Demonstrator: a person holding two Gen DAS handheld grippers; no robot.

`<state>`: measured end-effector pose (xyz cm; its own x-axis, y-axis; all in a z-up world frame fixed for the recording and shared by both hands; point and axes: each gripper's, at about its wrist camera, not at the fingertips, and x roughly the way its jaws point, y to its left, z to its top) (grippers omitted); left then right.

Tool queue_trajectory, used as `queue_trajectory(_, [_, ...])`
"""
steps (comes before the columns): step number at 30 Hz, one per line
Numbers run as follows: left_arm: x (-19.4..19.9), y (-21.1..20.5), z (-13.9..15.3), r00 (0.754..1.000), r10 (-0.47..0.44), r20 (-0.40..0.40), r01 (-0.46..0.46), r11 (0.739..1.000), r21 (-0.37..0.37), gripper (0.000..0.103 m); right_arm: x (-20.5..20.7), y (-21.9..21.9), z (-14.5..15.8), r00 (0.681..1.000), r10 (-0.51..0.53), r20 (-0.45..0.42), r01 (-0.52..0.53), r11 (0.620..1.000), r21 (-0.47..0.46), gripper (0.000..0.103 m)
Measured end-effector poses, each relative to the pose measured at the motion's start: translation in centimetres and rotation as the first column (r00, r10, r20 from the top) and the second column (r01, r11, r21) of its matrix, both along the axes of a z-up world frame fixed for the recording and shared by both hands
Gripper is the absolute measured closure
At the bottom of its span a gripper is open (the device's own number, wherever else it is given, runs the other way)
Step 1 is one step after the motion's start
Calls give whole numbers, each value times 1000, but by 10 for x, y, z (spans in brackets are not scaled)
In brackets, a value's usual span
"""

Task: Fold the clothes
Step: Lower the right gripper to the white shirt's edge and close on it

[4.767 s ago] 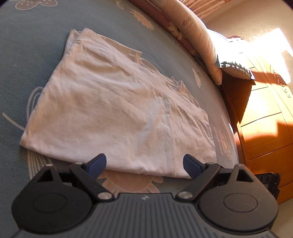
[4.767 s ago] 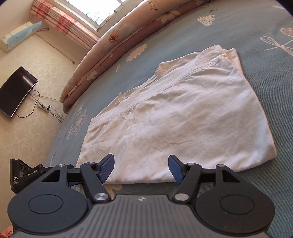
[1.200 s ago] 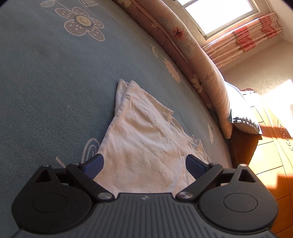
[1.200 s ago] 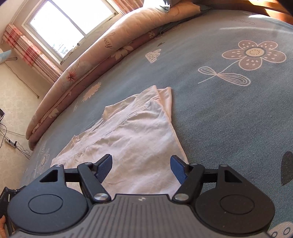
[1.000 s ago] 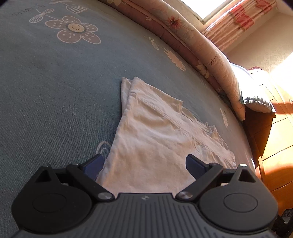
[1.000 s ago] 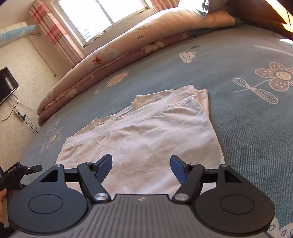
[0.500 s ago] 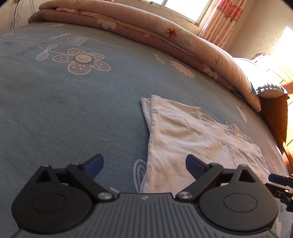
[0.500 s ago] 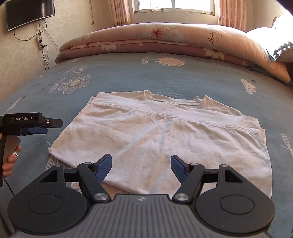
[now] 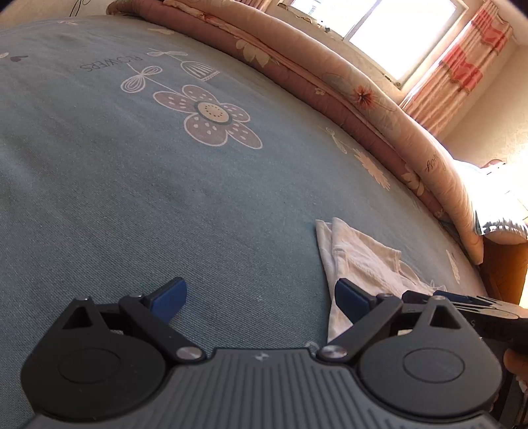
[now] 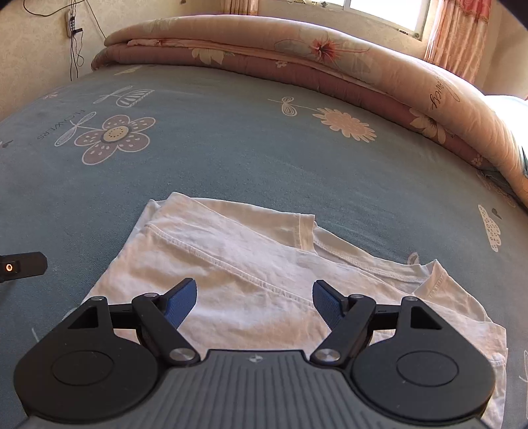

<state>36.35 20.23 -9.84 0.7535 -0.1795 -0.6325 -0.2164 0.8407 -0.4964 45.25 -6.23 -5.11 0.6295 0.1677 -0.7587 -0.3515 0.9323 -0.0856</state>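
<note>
A folded white shirt (image 10: 250, 260) lies flat on the blue flowered bedsheet (image 10: 231, 155). My right gripper (image 10: 254, 302) hovers over its near part, jaws opening wider, with only cloth below and nothing between the blue pads. In the left wrist view the shirt (image 9: 359, 257) shows at the lower right. My left gripper (image 9: 260, 298) is open over bare sheet just left of the shirt's edge, its right pad by that edge. The other gripper's black body (image 9: 462, 303) reaches in from the right.
A rolled pink floral quilt (image 10: 330, 56) runs along the far side of the bed below a bright window (image 9: 389, 29). Wooden furniture (image 9: 505, 274) stands off the bed's right side. A black handle tip with an orange light (image 10: 19, 265) shows at the left.
The right gripper swung round to face the shirt from its long side and came closer. The left gripper slid left off the shirt onto bare sheet. Both stayed open.
</note>
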Motion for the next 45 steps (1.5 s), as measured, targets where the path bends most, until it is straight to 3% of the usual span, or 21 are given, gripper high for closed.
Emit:
queue_trajectory(4, [5,14,-1,999,42,11,-42,999,-25,7,23,19,-17,1000,22,-17,-22,999,26,22])
queue_trajectory(7, [8,24,-3,997,73,10,-72,996,-51,7,37,38,-27,999,50,-9,-50,999,-6,22])
queue_trajectory(11, [12,30,-5,997,75,9,-74,995,-62,7,53,57,-28,997,55,54,-53,998,-37,22])
queue_trajectory(14, [12,32,-3,997,81,6,-81,995,-63,7,49,55,-15,997,35,70,-37,999,15,22])
queue_trajectory(18, [13,33,0,999,38,-13,-39,996,-80,7,-3,51,7,987,135,83,-141,987,70,22])
queue_trajectory(21, [12,33,3,998,-53,-15,50,986,-158,7,-61,54,20,961,245,126,-252,967,48,22])
queue_trajectory(25, [10,31,6,988,-153,-5,147,957,-249,7,-124,68,21,918,365,154,-362,931,-48,24])
queue_trajectory(28, [8,29,4,980,-200,0,191,937,-291,7,-153,81,12,889,427,163,-404,901,-156,32])
queue_trajectory(32, [9,30,1,983,-181,-40,165,950,-264,7,-170,105,-7,863,492,116,-448,851,-274,47])
queue_trajectory(35, [11,31,-1,981,-190,-36,171,942,-289,7,-174,120,-19,843,528,98,-468,812,-348,50])
queue_trajectory(40, [15,31,-6,969,-245,-26,217,901,-375,7,-180,136,-36,814,573,95,-474,750,-461,54])
queue_trajectory(45, [21,23,-17,945,-324,-44,262,833,-487,7,-191,143,-47,777,616,126,-450,685,-573,54])
